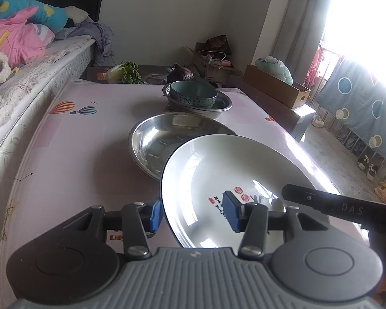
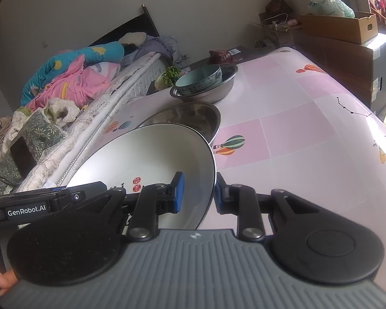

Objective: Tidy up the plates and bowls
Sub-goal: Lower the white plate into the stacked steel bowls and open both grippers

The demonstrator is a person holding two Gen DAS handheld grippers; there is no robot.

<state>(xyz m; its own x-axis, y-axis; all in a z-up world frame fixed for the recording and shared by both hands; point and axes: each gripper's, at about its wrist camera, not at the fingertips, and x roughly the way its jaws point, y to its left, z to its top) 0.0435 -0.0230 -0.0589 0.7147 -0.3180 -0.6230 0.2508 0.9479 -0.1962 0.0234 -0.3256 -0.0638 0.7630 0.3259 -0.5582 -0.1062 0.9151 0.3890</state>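
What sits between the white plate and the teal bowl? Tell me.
One empty steel basin lies between the white plate and the teal bowl, which sits in a second steel basin. The left wrist view shows it best.
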